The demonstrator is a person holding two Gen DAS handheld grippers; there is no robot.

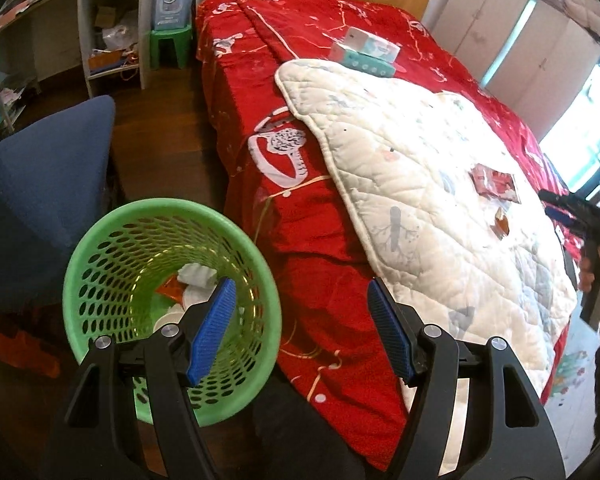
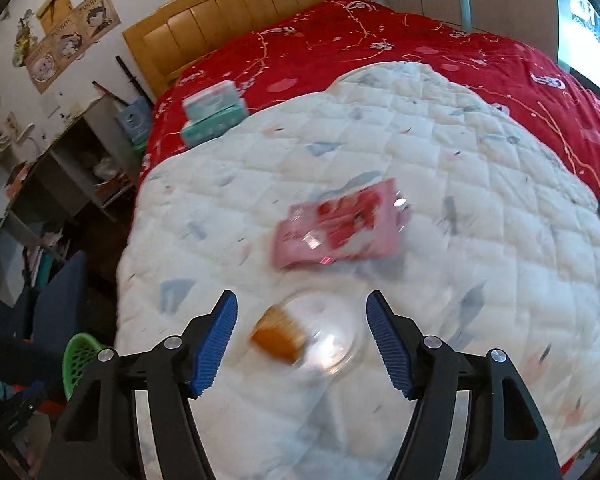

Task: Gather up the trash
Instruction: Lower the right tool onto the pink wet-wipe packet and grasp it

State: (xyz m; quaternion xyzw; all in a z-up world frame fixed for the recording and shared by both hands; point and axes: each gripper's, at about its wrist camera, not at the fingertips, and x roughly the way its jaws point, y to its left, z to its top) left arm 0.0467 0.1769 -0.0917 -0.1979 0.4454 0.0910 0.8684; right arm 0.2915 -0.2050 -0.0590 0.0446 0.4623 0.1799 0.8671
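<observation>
Right gripper (image 2: pixel 300 332), jaws parted around the clear wrapper (image 2: pixel 312 336): both sides should be pinched squarely. Left gripper (image 1: pixel 300 328) is held empty, jaws apart.

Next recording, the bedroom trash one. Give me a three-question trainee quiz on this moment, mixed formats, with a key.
1. True or false: the green basket already holds trash.
2. Multiple choice: the pink wrapper lies on A) the floor, B) the white quilt, C) the blue chair.
3. Fill in: between the open jaws of the right gripper lies a clear wrapper with an ____ piece inside.

Key: 1 true; 2 B; 3 orange.
</observation>
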